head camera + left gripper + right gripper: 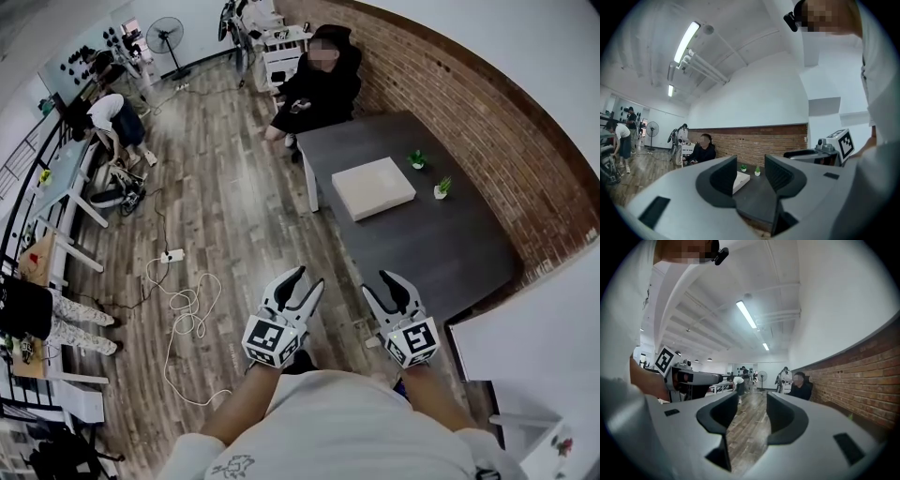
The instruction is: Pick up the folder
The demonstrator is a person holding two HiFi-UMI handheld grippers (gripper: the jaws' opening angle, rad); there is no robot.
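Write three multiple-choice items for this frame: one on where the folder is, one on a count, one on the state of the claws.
1. Where does the folder lie?
A. on the wooden floor
B. on a chair
C. on the dark table

2. How many small potted plants stand on that table?
A. one
B. two
C. four

3. How do the left claw and the right claw stand?
A. both open, with nothing between the jaws
B. both shut on the folder
C. left shut, right open

Answers:
1 C: the white folder lies flat on the tabletop in the head view.
2 B: two plants in white pots stand just beyond the folder.
3 A: each gripper view shows its jaws apart, with only the room beyond showing in the gap.
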